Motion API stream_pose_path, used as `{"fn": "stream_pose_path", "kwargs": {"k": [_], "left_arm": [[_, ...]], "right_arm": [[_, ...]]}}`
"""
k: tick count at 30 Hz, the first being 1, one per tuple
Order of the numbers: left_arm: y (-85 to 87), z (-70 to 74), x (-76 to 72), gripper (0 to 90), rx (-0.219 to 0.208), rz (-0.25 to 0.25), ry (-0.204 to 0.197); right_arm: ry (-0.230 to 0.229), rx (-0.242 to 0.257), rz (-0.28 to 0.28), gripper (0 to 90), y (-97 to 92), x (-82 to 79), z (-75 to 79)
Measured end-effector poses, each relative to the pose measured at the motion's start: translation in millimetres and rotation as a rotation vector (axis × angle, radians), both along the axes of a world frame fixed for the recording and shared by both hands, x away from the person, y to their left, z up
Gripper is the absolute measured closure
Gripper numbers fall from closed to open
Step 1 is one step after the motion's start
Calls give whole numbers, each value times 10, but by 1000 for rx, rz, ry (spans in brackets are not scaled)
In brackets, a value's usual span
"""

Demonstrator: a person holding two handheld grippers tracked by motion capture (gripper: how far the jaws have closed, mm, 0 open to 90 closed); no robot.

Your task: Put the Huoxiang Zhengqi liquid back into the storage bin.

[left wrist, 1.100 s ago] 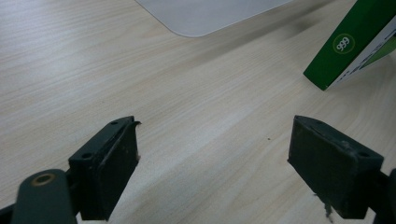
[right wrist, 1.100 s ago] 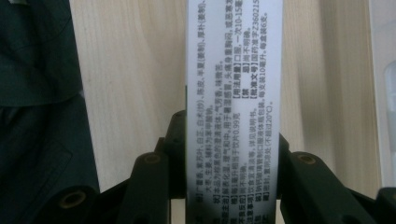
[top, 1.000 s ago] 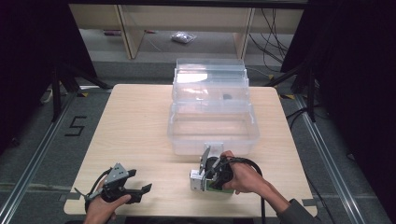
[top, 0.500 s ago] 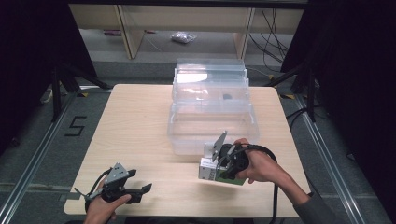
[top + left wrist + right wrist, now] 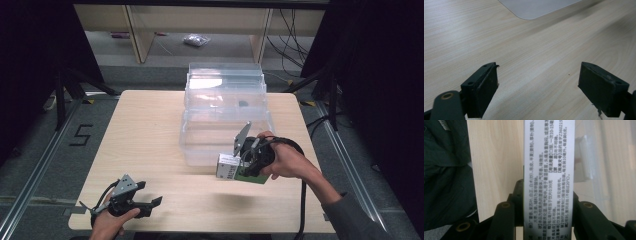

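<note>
A white carton (image 5: 227, 166) with green trim and small printed text (image 5: 549, 177) hangs above the table, just in front of the clear plastic bin (image 5: 225, 135). My right gripper (image 5: 240, 167) is shut on it, a jaw pressed against each side of the carton in the right gripper view. At the table's near left edge my left gripper (image 5: 145, 202) rests low in a hand, its jaws wide apart over bare wood (image 5: 536, 75) with nothing between them.
The clear bin's open lid (image 5: 225, 80) stands up at the back of the light wooden table (image 5: 145, 135). A black cable (image 5: 302, 200) trails from the right gripper. Dark curtains flank both sides. A shelf unit (image 5: 200, 20) stands beyond the table.
The right gripper has lifted the carton off the table and carried it up and to the right, closer to the bin's front. The left gripper has stayed where it was.
</note>
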State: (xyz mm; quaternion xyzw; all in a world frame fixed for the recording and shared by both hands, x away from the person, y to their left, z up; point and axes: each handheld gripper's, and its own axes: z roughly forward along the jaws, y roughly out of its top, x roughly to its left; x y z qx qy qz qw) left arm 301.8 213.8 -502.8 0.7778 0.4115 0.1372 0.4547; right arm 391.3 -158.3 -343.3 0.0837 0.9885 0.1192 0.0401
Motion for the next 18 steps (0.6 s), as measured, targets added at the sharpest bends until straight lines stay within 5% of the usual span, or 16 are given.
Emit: {"fn": "stream_pose_path", "kwargs": {"k": [7,12,13,18], "left_arm": [[6,3,-1,153,8,-5,1],[1,4,-2,153,0,-2,-1],[0,3,-3,153,-1,-2,-1],[0,2,-3,153,-1,-1,0]], "right_arm": [[-24,13,19,651,-50,65,182],[-27,-7,-33,652,-76,106,318],[-43,-11,7,652,-74,147,339],[-61,-17,-8,653,-61,280,444]]}}
